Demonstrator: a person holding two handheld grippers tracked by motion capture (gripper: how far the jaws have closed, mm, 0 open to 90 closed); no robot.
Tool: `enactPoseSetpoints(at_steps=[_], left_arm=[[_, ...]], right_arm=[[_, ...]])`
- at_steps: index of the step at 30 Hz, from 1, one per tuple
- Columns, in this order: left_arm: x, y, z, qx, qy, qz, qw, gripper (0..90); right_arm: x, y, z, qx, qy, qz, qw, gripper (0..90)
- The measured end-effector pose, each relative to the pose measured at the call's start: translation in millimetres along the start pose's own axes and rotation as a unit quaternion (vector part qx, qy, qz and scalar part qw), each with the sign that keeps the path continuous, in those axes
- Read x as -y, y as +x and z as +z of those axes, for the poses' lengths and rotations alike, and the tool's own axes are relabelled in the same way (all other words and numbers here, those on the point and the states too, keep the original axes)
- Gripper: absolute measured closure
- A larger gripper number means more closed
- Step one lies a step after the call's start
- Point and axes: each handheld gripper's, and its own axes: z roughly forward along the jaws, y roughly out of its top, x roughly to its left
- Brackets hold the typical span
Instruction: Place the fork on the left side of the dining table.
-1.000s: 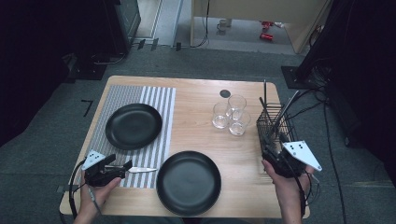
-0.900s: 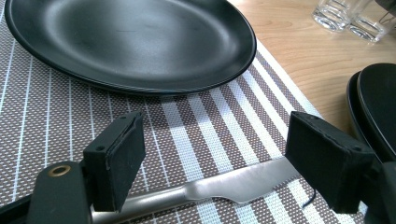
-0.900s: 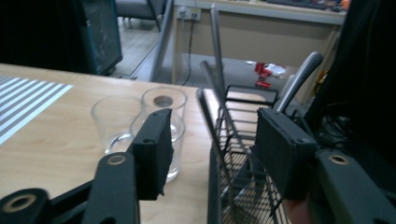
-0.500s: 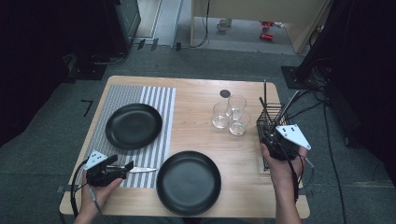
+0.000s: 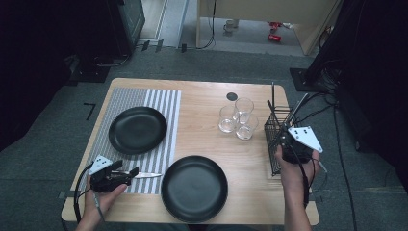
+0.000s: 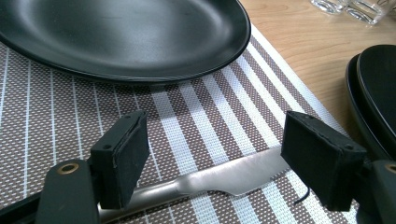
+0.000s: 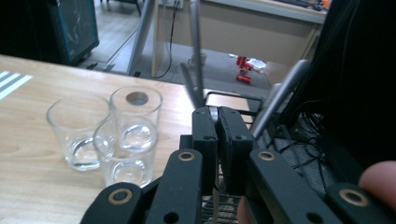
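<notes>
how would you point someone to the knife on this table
Find the striped mat on the table's left half. At its near edge, below the plate on the mat, the knife lies flat between the left gripper's open jaws. It is the one silver utensil lying loose.

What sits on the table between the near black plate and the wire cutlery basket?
Nothing: in the high view, bare wood separates the near black plate from the wire cutlery basket. The three glasses stand farther back.

Two black plates are sitting on the wooden table (image 5: 202, 139): the far plate (image 5: 137, 129) is resting on the striped placemat (image 5: 163, 103), the near plate (image 5: 194, 187) just beside it. Three drinking glasses (image 5: 237, 119) are clustering together mid-table.
</notes>
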Motion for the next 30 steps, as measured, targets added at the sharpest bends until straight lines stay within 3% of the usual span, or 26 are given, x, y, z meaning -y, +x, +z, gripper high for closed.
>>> enactPoseSetpoints(at_steps=[2,4,6,8,14,25,30], left_arm=[[0.2,0.0,0.3,-0.001,0.001,0.0,1.0,23.9],[0.5,0.0,0.7,0.0,0.003,0.0,1.0,24.0],[0.6,-0.5,0.8,0.001,0.003,0.001,1.0,24.0],[0.5,-1.1,0.6,0.003,0.003,0.003,1.0,24.0],[0.3,-1.5,0.8,0.005,0.002,0.002,1.0,24.3],[-5.8,-5.5,-2.8,0.01,-0.013,-0.003,0.9999,24.3],[-13.6,-13.7,-4.4,0.015,-0.022,0.007,0.9996,24.3]], right_arm=[[-0.9,-6.7,-3.5,0.001,-0.007,0.012,0.9999,88.5],[-2.0,-16.5,-8.5,-0.008,-0.015,0.043,0.9989,88.6],[-2.6,-22.7,-12.1,-0.001,-0.018,0.049,0.9987,88.6],[-1.8,-28.0,-13.9,-0.009,-0.014,0.066,0.9977,88.6],[1.5,-32.8,-17.6,-0.017,-0.019,0.075,0.9969,88.7],[-28.7,-27.3,-39.7,-0.029,-0.063,0.083,0.9941,88.6],[-41.0,-22.7,-49.4,-0.029,-0.078,0.085,0.9929,88.6]])
